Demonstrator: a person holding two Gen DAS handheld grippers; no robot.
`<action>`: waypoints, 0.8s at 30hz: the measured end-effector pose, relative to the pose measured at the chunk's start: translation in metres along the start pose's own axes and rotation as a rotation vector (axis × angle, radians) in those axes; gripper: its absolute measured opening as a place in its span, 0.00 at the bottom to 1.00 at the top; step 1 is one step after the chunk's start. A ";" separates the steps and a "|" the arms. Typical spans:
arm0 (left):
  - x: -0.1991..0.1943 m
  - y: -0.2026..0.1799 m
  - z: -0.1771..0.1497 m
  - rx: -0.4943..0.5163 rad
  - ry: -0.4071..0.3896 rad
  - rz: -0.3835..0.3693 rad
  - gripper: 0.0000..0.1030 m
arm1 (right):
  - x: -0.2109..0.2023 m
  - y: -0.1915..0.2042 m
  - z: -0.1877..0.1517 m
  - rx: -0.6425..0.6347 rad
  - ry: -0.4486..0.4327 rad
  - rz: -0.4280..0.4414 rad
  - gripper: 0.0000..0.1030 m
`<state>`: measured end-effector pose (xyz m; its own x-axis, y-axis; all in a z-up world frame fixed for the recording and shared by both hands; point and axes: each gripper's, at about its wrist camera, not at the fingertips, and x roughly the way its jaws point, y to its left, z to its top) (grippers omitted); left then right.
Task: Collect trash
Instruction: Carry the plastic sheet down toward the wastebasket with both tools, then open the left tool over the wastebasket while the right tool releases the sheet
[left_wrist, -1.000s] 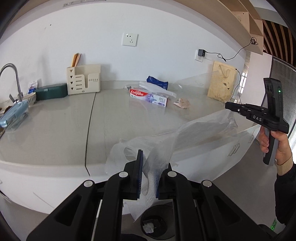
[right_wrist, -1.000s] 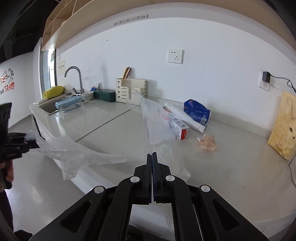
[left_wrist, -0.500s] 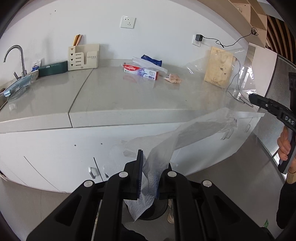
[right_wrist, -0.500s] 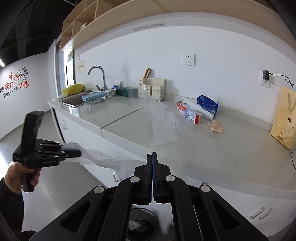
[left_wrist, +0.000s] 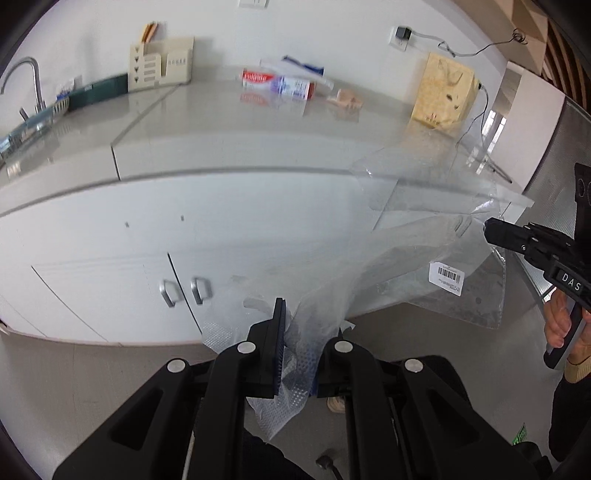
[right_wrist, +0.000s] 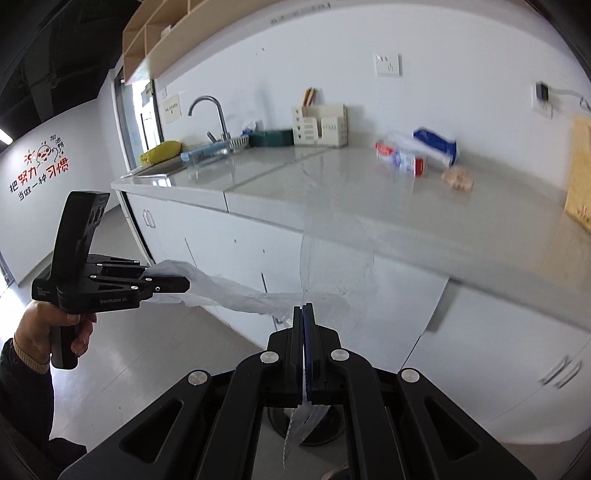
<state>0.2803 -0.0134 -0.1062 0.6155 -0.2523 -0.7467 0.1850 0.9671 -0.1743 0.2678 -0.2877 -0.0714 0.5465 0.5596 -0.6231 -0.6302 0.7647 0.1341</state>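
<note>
A clear plastic bag (left_wrist: 413, 254) hangs stretched in the air in front of the white cabinets, below the desk (left_wrist: 229, 125) edge. The left gripper (left_wrist: 299, 350) has its jaws narrowly parted, pinching a crumpled end of the bag; the right gripper (right_wrist: 303, 343) has its jaws pressed together on the other end. From the left wrist view the right gripper sits at three o'clock, and a barcode sticker (left_wrist: 447, 275) shows on the film; the right wrist view does not show that sticker. The right wrist view instead shows a round black bin (right_wrist: 325, 428) on the floor under the jaws. On the desk lie a toothpaste box (right_wrist: 400, 158), a blue packet (right_wrist: 436, 144) and a crumpled tissue (right_wrist: 458, 179).
</note>
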 end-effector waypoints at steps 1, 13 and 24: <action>0.010 0.003 -0.004 -0.005 0.023 0.001 0.11 | 0.011 -0.004 -0.006 0.010 0.021 0.007 0.05; 0.163 0.060 -0.052 -0.092 0.303 0.005 0.11 | 0.186 -0.053 -0.096 0.151 0.347 0.096 0.05; 0.280 0.081 -0.087 -0.064 0.527 0.048 0.11 | 0.297 -0.083 -0.138 0.256 0.517 0.147 0.05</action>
<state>0.4006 -0.0032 -0.3852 0.1504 -0.1735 -0.9733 0.1088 0.9814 -0.1581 0.4064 -0.2293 -0.3733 0.0836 0.4868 -0.8695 -0.4912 0.7793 0.3890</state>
